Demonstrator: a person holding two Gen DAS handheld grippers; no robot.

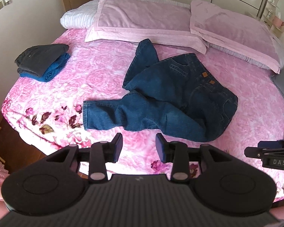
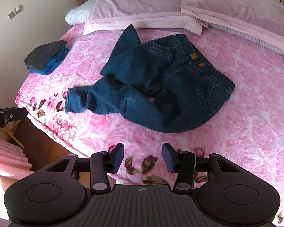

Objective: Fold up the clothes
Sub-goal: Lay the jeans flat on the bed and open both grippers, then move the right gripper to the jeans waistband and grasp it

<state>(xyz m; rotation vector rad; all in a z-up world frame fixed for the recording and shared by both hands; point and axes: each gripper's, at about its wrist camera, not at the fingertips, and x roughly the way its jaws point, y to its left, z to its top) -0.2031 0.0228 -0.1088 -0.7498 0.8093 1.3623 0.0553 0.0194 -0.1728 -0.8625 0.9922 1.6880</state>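
The pink floral bed (image 1: 96, 71) is seen first, with the jeans (image 1: 172, 102) sprawled unfolded at its centre and a folded stack (image 1: 41, 62) at ten o'clock. Both the left gripper (image 1: 139, 147) and right gripper (image 2: 143, 156) are held released, empty. Legs should be aligned flat before creasing.

1. One pair of blue jeans (image 1: 172, 98), unfolded, on the bed (image 1: 96, 79).
2. Two folded garments in one stack (image 1: 41, 62): one dark grey, one blue.
3. Two pink pillows (image 1: 142, 24).
4. Two grippers: left gripper (image 1: 138, 147), right gripper (image 2: 143, 157).
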